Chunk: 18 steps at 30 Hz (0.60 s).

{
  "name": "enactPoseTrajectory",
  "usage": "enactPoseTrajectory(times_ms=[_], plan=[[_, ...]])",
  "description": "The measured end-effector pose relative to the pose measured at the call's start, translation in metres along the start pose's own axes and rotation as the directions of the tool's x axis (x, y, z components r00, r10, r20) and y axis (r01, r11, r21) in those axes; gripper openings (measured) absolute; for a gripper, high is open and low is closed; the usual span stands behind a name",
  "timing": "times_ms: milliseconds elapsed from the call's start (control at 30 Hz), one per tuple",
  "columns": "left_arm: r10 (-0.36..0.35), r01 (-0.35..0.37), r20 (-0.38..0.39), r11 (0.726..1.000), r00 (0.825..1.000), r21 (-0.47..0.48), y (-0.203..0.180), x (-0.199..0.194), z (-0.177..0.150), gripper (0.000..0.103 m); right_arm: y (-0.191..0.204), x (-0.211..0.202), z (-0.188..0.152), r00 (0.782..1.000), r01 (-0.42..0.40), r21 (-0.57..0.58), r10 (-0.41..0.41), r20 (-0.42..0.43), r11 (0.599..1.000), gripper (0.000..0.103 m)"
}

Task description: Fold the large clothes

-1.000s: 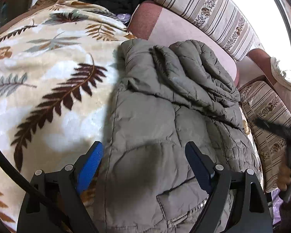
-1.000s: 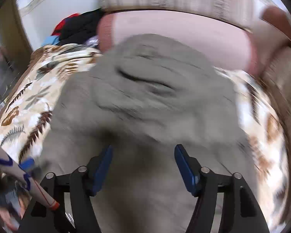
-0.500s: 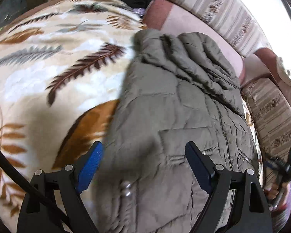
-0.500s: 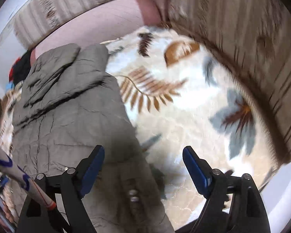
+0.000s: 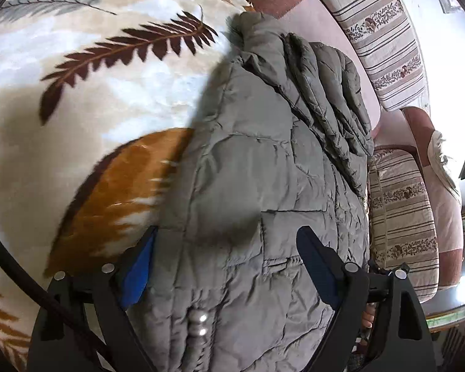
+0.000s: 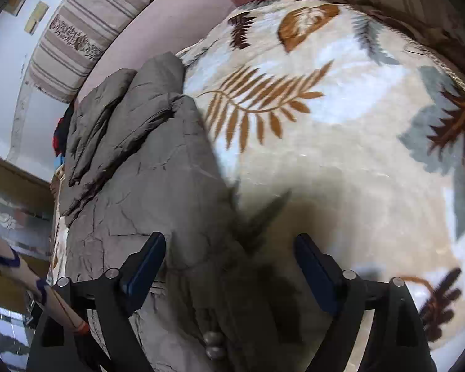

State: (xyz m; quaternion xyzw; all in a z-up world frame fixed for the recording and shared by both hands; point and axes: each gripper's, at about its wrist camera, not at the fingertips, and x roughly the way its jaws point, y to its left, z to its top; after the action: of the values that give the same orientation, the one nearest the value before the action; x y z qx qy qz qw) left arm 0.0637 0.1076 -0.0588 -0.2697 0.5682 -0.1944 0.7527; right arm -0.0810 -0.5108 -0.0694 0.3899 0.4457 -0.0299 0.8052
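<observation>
The grey puffy jacket point(image 5: 263, 186) lies folded on the leaf blanket point(image 5: 92, 99). Both grippers, left point(image 5: 226, 266) and right point(image 6: 229, 269), are opening their fingers wide over its near edge, gripping nothing.

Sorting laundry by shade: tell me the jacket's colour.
Plain grey-green jacket, quilted; left wrist view shows it best.

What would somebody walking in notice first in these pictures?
A puffy grey jacket lies on a cream blanket printed with big brown and orange leaves, its sleeves folded across the top end. Both grippers hang over its near hem with fingers apart and opening: the left gripper straddles one edge, the right gripper the other. Striped sofa cushions line the back.
</observation>
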Motion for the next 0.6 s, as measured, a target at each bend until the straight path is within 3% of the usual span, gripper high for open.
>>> enactPoseTrajectory(times_ms=[100,200,333,433,600], plan=[[-0.034,0.034,0.008,0.999,0.999,-0.01,0.002,-0.001,-0.005,0.088,0.0,0.009,0.002,0.996,-0.084,0.022,0.085,-0.041,0.996,0.09],[-0.087,0.087,-0.003,0.996,0.996,-0.017,0.006,-0.004,-0.016,0.088,0.001,0.013,0.001,0.991,-0.119,0.029,0.12,-0.057,0.992,0.09],[-0.179,0.178,-0.027,0.984,0.983,-0.025,0.009,-0.01,-0.037,0.088,0.003,0.014,-0.009,0.973,-0.204,0.034,0.206,-0.103,0.978,0.09],[-0.248,0.246,-0.046,0.969,0.968,-0.03,0.009,-0.01,-0.053,0.088,0.006,0.015,-0.021,0.96,-0.241,0.025,0.242,-0.14,0.97,0.084],[-0.363,0.364,-0.117,0.931,0.925,-0.013,-0.007,0.004,-0.08,0.088,0.012,0.011,-0.047,0.946,-0.265,-0.006,0.259,-0.193,0.964,0.08]])
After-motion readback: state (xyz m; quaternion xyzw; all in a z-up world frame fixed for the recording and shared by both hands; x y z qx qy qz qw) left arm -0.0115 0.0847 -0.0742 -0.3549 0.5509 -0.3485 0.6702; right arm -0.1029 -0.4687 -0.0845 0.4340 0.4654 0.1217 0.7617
